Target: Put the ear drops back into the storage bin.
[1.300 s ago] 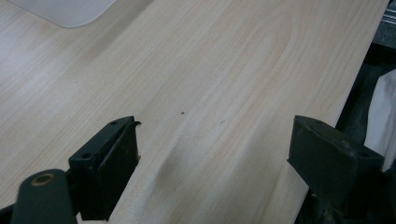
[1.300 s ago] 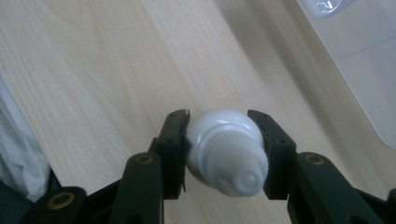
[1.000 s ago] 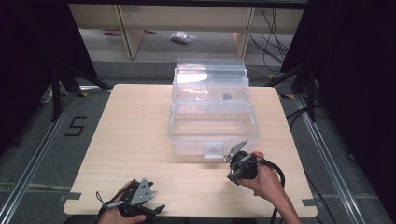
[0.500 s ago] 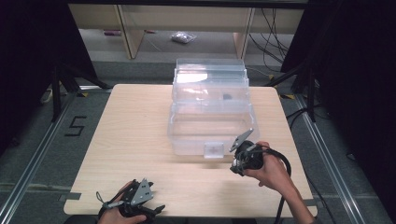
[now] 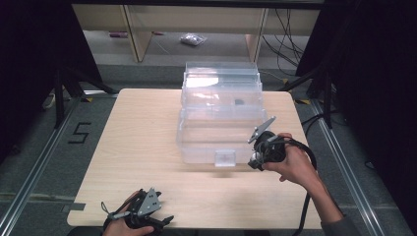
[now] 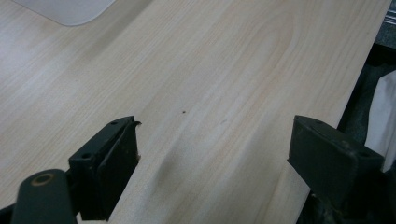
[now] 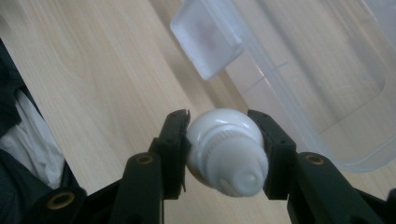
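Note:
A clear plastic box (image 5: 220, 129) with its lid standing open at the back sits in the middle of the wooden table (image 5: 137, 132). A frosted latch (image 5: 225, 158) hangs at its front wall. My right gripper (image 5: 255, 161) is by the box's front right corner, shut on a white bulb-shaped object (image 7: 225, 150) with a ribbed neck. In the right gripper view the right gripper (image 7: 219, 122) hovers over the table beside the latch (image 7: 206, 41). My left gripper (image 5: 161, 221) rests at the table's front edge, open and holding nothing; the left gripper (image 6: 215, 135) has bare wood between its jaws.
A small dark item (image 5: 239, 102) lies inside the box. Beyond the table are shelf legs and a plastic bag (image 5: 191, 39) on the floor. A "5" (image 5: 78, 132) is marked on the floor at the left. Metal rails flank the table.
My right gripper has moved away from me and to the right with the white object, from in front of the box to its front right corner. The left gripper has stayed put.

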Demonstrator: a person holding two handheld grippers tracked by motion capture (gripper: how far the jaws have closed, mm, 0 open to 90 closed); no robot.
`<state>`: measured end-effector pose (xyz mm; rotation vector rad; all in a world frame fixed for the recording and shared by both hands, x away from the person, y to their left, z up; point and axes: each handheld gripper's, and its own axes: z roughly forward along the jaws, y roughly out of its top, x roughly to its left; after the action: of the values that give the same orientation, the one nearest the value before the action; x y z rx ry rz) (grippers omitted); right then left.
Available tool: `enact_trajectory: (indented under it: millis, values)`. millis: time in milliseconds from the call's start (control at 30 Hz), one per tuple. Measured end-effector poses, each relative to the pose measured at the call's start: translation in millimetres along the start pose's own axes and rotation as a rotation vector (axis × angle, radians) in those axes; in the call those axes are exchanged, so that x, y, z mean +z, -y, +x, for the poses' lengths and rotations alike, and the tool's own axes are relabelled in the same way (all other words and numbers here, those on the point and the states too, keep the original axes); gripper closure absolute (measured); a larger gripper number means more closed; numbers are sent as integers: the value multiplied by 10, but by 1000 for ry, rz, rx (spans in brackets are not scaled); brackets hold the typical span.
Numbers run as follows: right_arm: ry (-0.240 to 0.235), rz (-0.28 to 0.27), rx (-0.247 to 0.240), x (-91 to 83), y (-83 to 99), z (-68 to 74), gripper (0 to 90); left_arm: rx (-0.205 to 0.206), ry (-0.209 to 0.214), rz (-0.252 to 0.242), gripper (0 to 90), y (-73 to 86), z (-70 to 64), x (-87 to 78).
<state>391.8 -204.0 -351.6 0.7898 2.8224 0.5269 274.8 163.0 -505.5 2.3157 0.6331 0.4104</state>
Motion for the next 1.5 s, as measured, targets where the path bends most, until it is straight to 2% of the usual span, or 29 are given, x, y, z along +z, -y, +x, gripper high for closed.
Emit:
enact_trajectory:
  millis: [300, 367, 400, 433, 467, 500, 533, 600, 633, 700, 733, 833, 933, 1000, 1033, 1100, 1200, 1467, 1500]
  values:
    - [9, 9, 16, -64, -118, -132, 602, 3, -1, -1, 154, -2, 2, -5]
    - [18, 4, 26, -87, -147, -173, 602, 18, -4, -2, 154, -4, 11, -14]
    - [31, 6, 31, -105, -181, -222, 602, 6, 8, -1, 154, -3, 5, -9]
    - [33, 3, 26, -116, -199, -252, 602, -3, -1, -7, 154, 2, -2, 4]
    - [39, 6, 41, -123, -216, -268, 602, 6, -2, -8, 154, -1, -3, -1]
    - [38, 8, 34, -125, -234, -302, 602, 26, -3, -1, 154, -6, 7, -8]
    - [40, 13, 50, -125, -250, -321, 602, 20, -1, -1, 154, -8, 7, -6]
    - [49, 18, 47, -112, -281, -392, 602, 0, 1, 0, 154, -2, 3, -1]
    - [50, 20, 65, -105, -293, -415, 602, 10, -3, 1, 154, -4, 8, -7]
    - [47, 22, 60, -92, -305, -455, 602, 7, 6, -10, 154, -4, 3, -6]
    - [52, 34, 84, -54, -325, -501, 602, 19, -3, -5, 154, -3, 12, -8]
    - [42, 40, 93, -4, -347, -563, 602, 6, -2, 0, 154, -2, 5, -5]
    - [44, 56, 115, 79, -377, -664, 602, 21, -7, 3, 154, -5, 16, -10]
    - [45, 61, 128, 103, -385, -683, 601, 25, -4, 4, 154, -4, 19, -12]
    - [46, 68, 134, 151, -399, -724, 602, 7, 7, -9, 154, -2, 6, -8]
    - [43, 76, 126, 200, -413, -768, 602, 10, 16, 7, 154, -1, 11, -14]
    - [29, 88, 149, 274, -425, -817, 602, 20, -6, -4, 154, -5, 14, -17]
    - [26, 146, 172, 504, -427, -945, 602, 14, 4, -3, 154, -6, 11, -19]
    - [30, 155, 178, 529, -432, -947, 602, 1, 8, -5, 154, -3, 5, -15]
